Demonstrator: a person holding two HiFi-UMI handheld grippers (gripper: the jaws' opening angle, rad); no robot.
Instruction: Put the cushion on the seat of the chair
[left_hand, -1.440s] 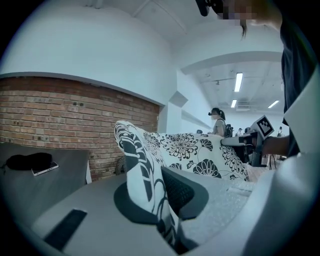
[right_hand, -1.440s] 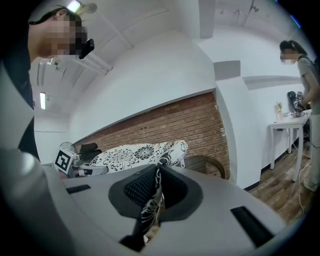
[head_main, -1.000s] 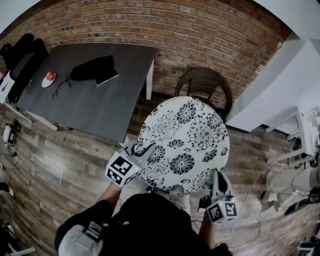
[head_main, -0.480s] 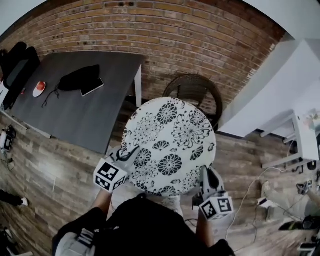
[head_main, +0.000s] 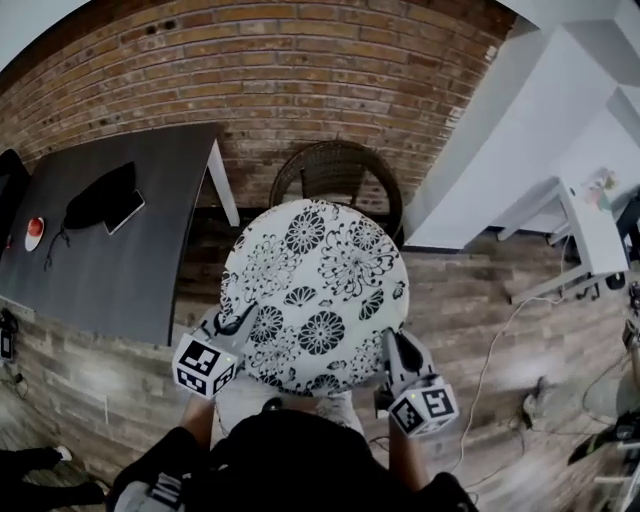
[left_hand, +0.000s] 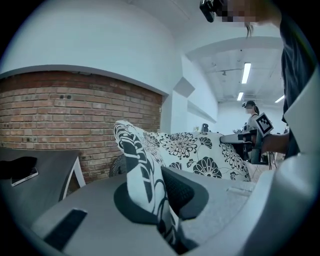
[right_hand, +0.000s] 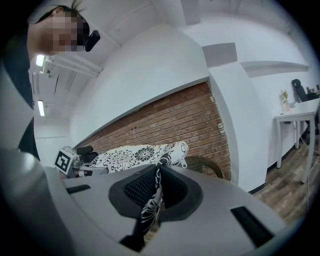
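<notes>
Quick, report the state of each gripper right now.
Left gripper: closed, pinching the near left edge of the cushion.
Right gripper: closed, pinching the cushion's near right edge.

Wood-plank floor (head_main: 470, 300): wicker chair (head_main: 335, 170) stands far, by brick wall (head_main: 250, 70); white desk (head_main: 590, 230) right; pale cable (head_main: 487, 365) trails near right. Dark grey table (head_main: 120, 280) left: black pouch (head_main: 100, 197), flat dark device (head_main: 126, 212) just beside it, red-and-white object (head_main: 34, 229) at left edge.
</notes>
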